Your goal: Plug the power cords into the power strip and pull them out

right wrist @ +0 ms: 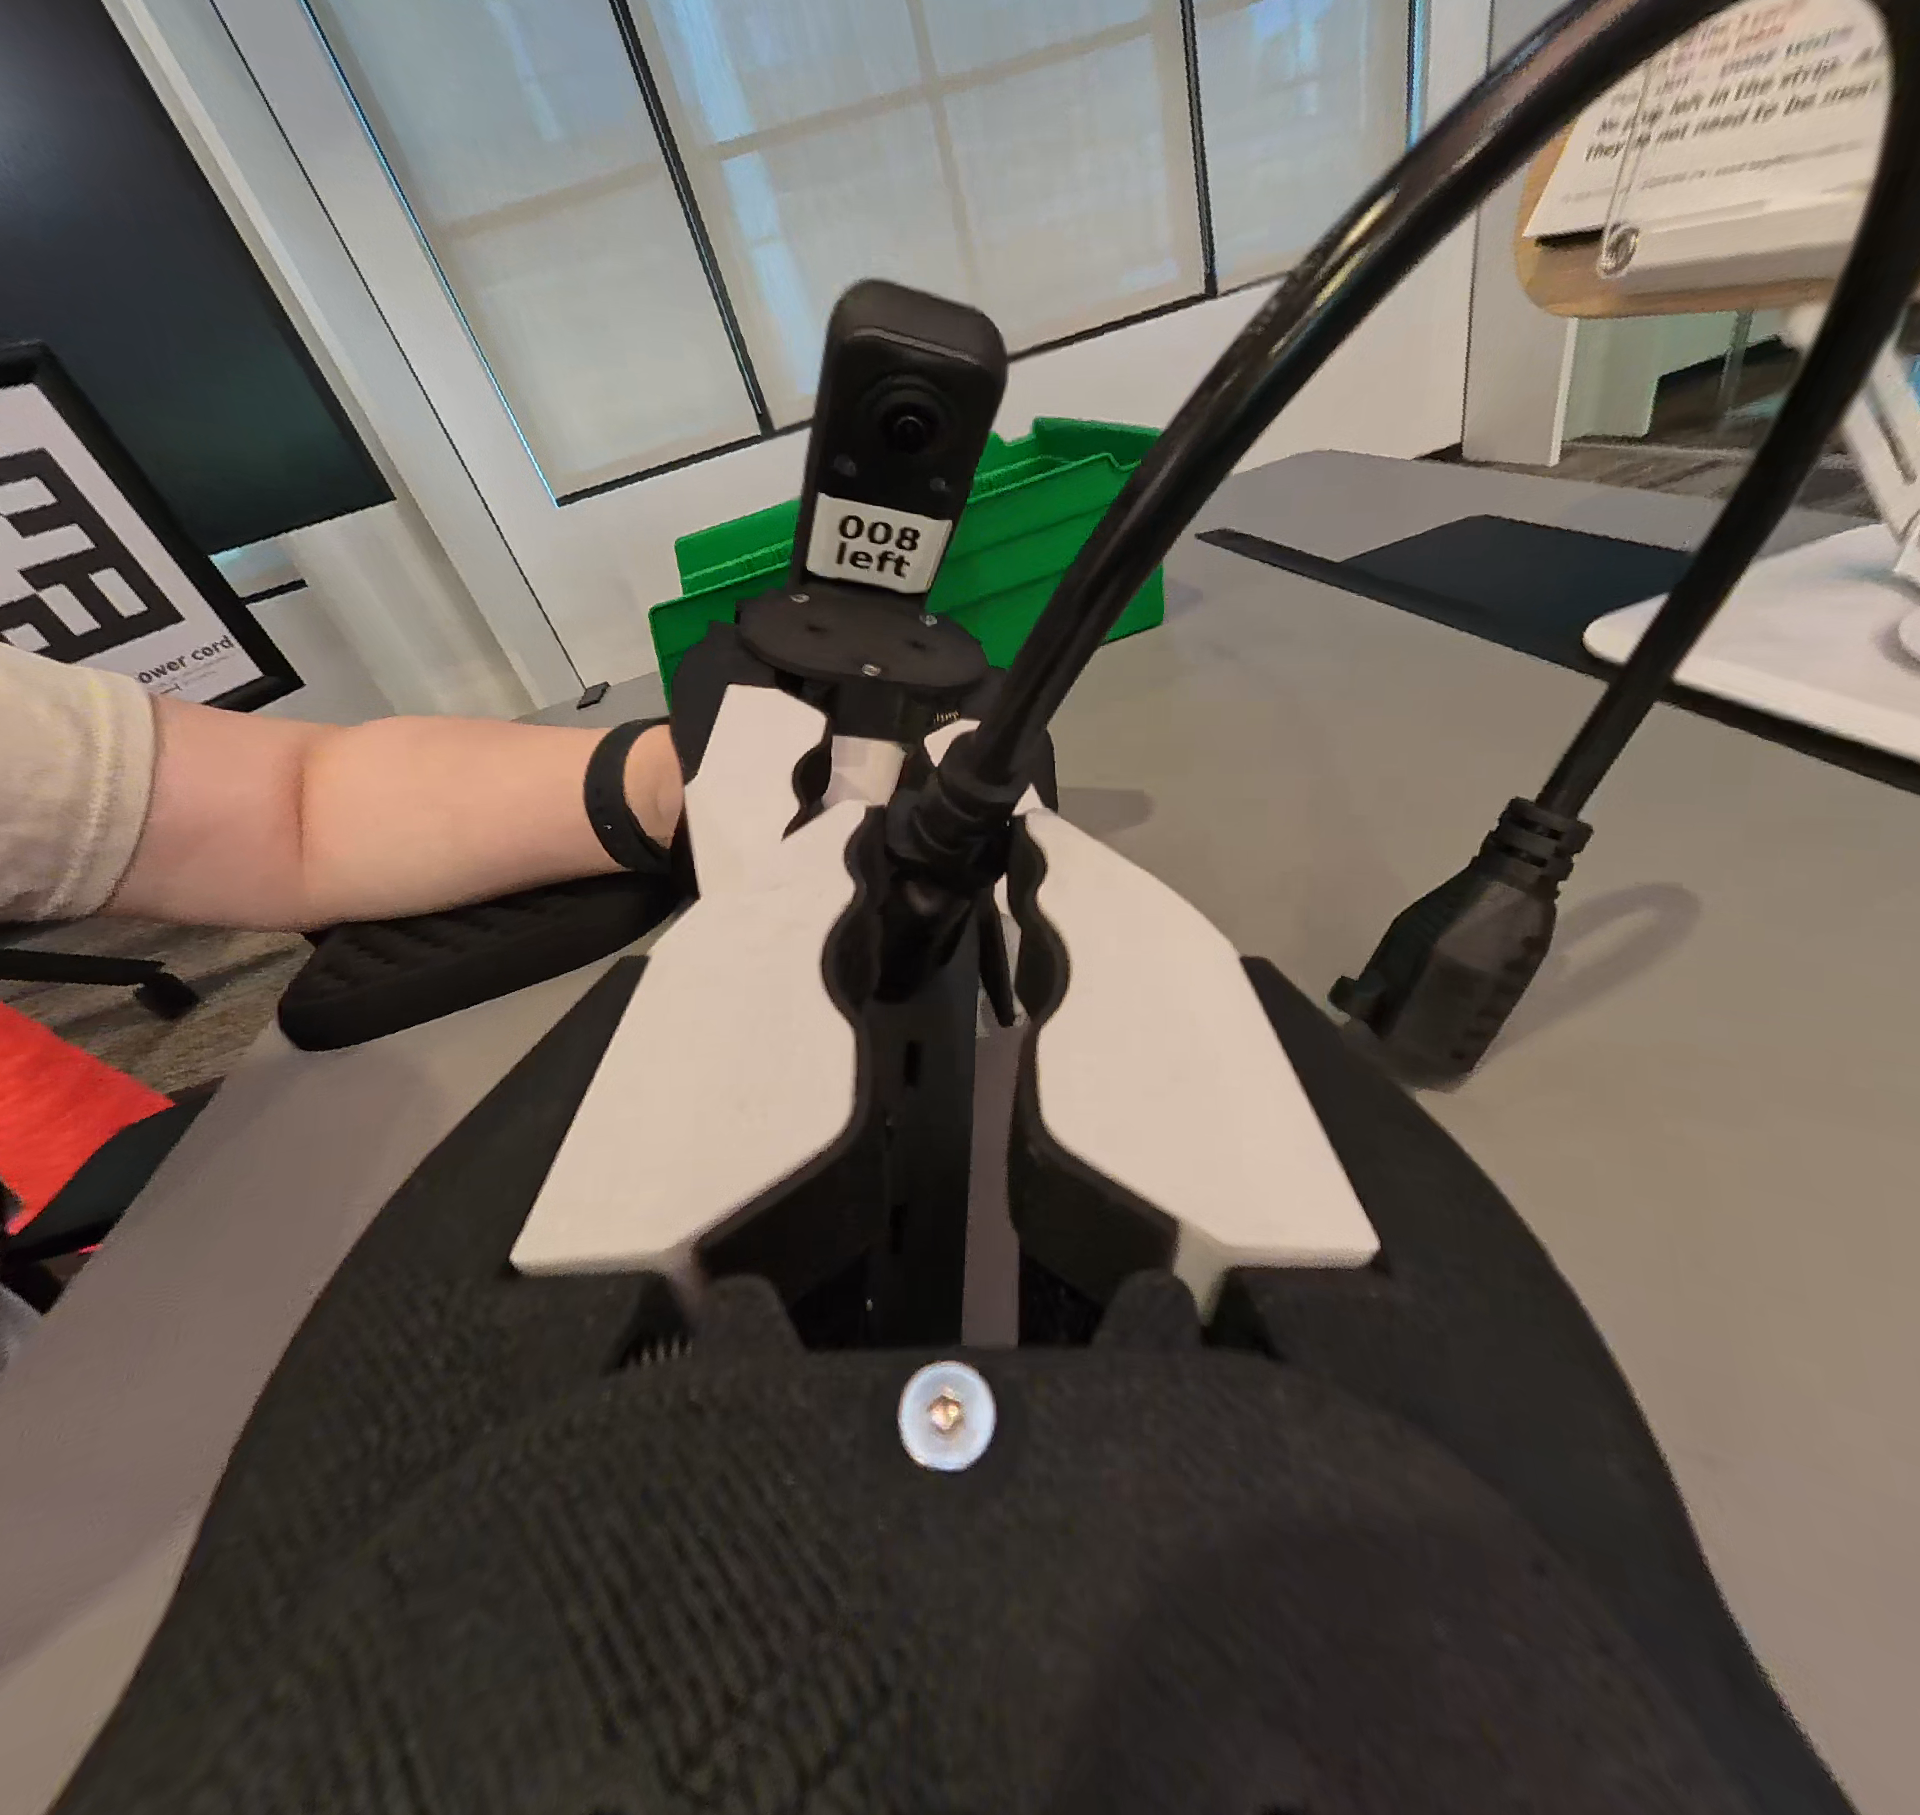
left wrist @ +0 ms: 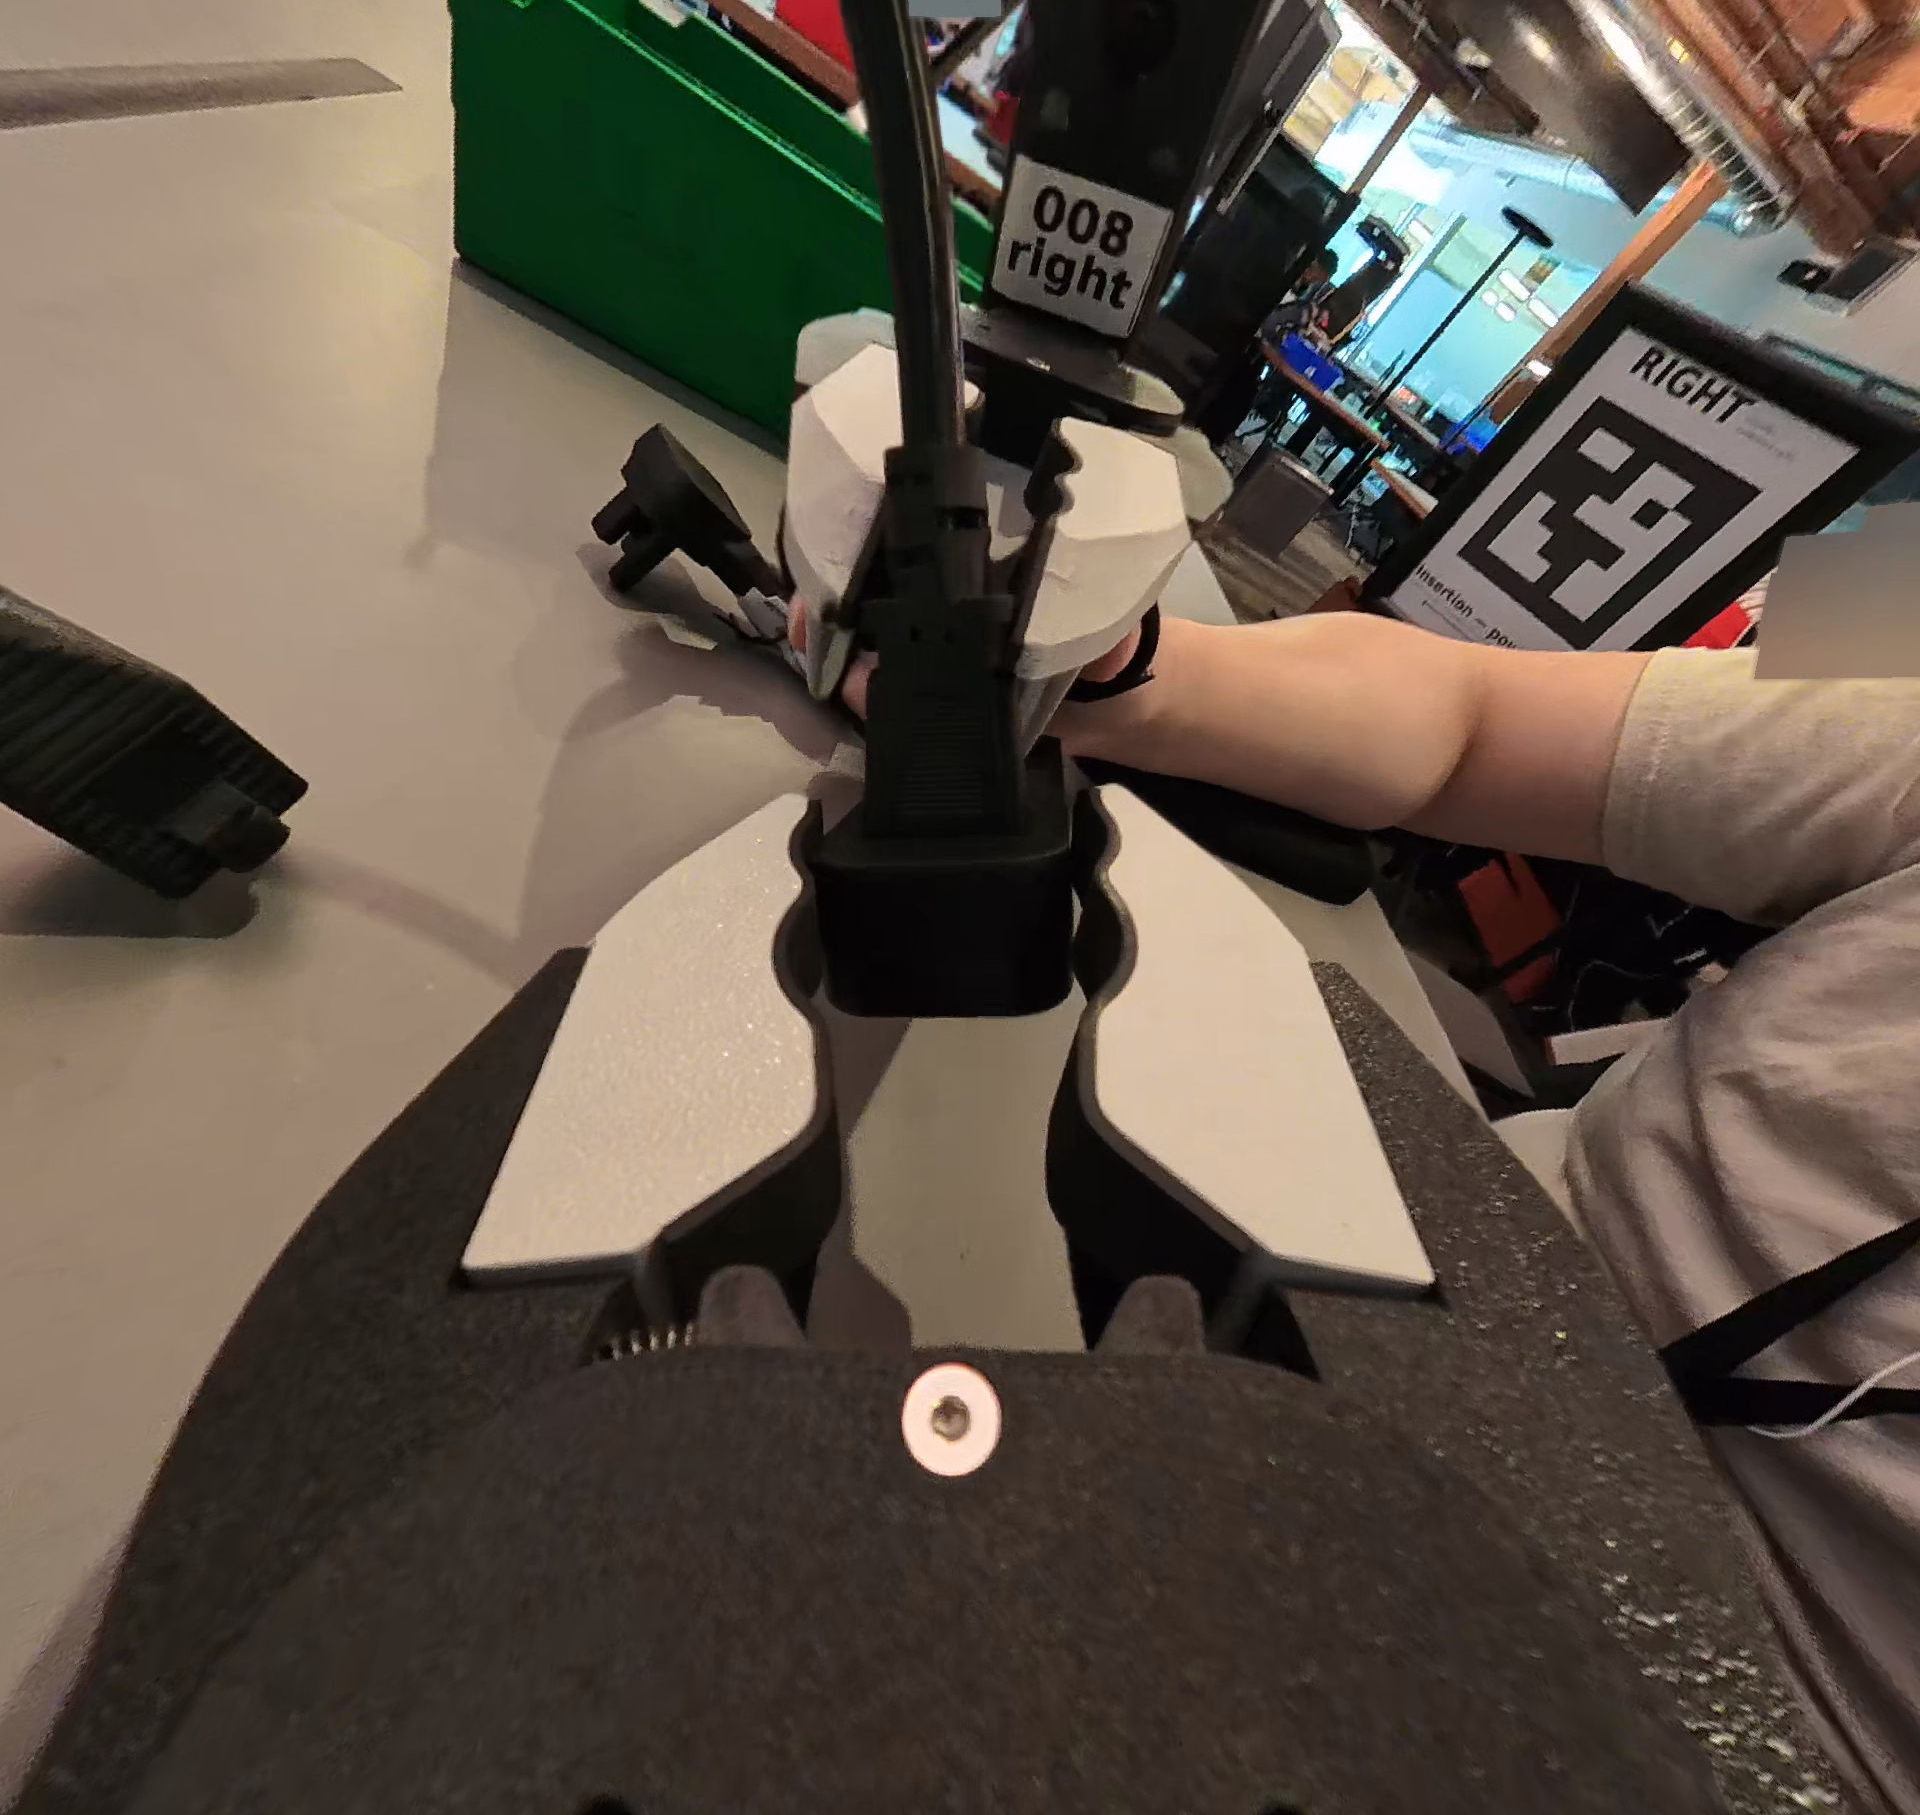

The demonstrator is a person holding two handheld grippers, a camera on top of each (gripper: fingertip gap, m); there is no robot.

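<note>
A black power cord's plug head is clamped between the fingers of my left gripper, held above the grey table. My right gripper faces it and is shut on the same cord's ribbed neck. It also shows in the left wrist view. The cord arcs up and right, then down to its other plug, which lies on the table. A black ribbed power strip lies under the left forearm. The left gripper shows beyond my right fingers.
A green bin stands at the back of the table. A black ribbed block lies at the left. A framed marker sign stands at the right. The person's forearms reach in from the table edge.
</note>
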